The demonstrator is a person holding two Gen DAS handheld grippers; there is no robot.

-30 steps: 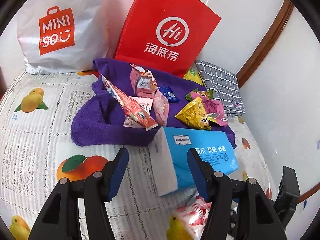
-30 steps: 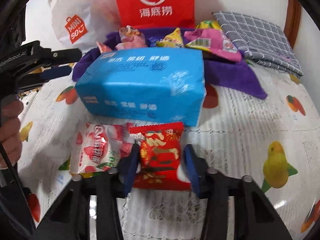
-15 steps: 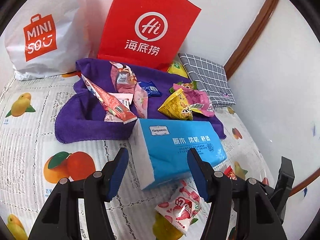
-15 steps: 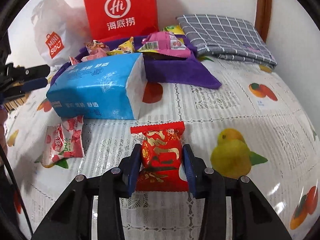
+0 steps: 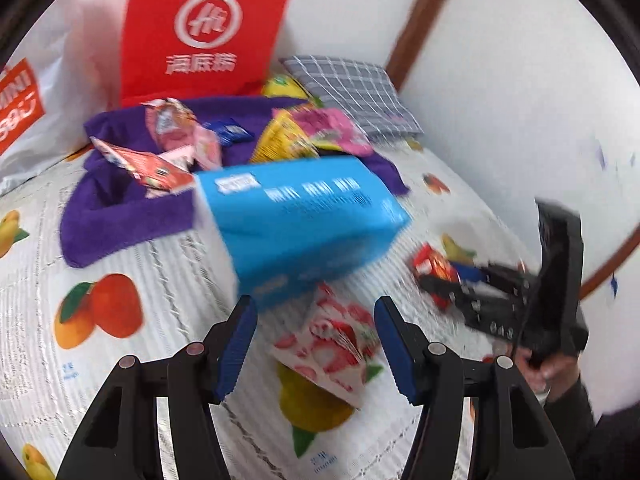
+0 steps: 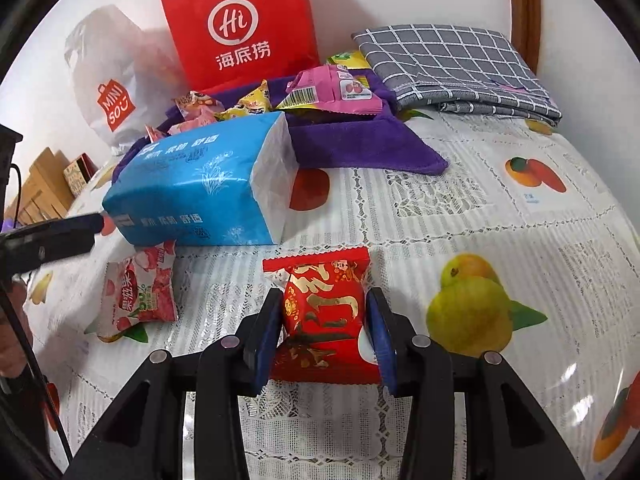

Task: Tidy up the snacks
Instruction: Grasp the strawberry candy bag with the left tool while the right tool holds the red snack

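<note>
My right gripper (image 6: 325, 330) is shut on a red snack packet (image 6: 324, 308) with gold characters, just above the tablecloth. It also shows in the left wrist view (image 5: 436, 268) at the right. My left gripper (image 5: 316, 344) is open, its jaws either side of a pink strawberry snack packet (image 5: 332, 344) that lies on the cloth; that packet also shows in the right wrist view (image 6: 140, 296). Several snack packets (image 6: 332, 88) lie on a purple towel (image 6: 352, 148) at the back.
A blue tissue pack (image 5: 296, 220) lies between the towel and the grippers. A red paper bag (image 6: 244, 24) and a white Miniso bag (image 6: 108, 92) stand against the wall. A folded grey checked cloth (image 6: 456, 68) lies at the back right.
My left gripper has swung right and forward, so the strawberry packet now sits between its jaws. My right gripper has drawn back to the right with the red packet.
</note>
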